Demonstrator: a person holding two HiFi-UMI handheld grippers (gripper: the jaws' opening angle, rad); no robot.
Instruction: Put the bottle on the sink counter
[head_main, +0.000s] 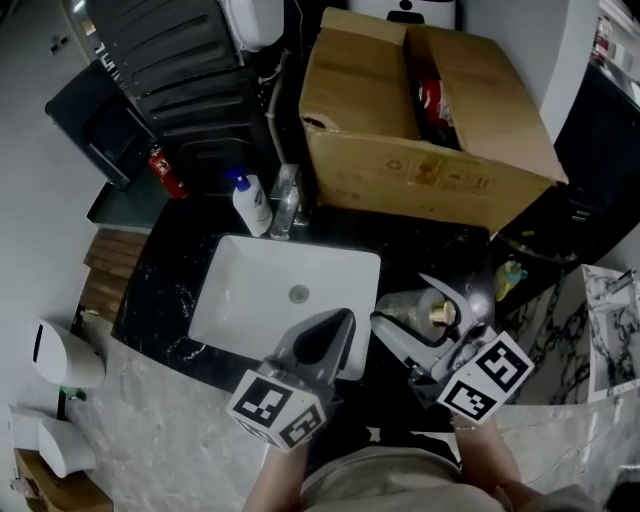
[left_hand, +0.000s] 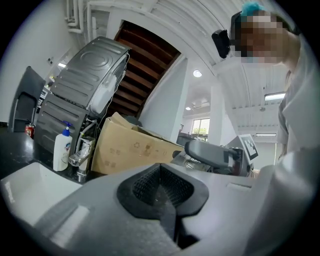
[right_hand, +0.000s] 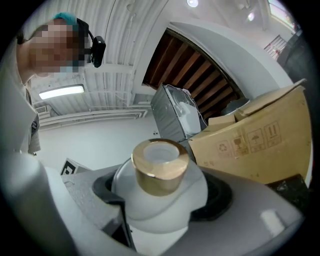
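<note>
A clear bottle with a gold cap (head_main: 432, 312) is held between the jaws of my right gripper (head_main: 440, 322), over the black counter (head_main: 440, 255) just right of the white sink (head_main: 285, 290). In the right gripper view the bottle (right_hand: 160, 192) fills the space between the jaws, gold cap toward the camera. My left gripper (head_main: 330, 335) hovers over the sink's near right corner with its jaws together and nothing in them. The left gripper view shows the closed grey jaws and, beyond them, my right gripper (left_hand: 212, 155).
A large open cardboard box (head_main: 420, 120) stands at the back of the counter. A chrome tap (head_main: 287, 200) and a white pump bottle with a blue top (head_main: 250, 203) are behind the sink. A small yellow-green item (head_main: 508, 277) lies at the right.
</note>
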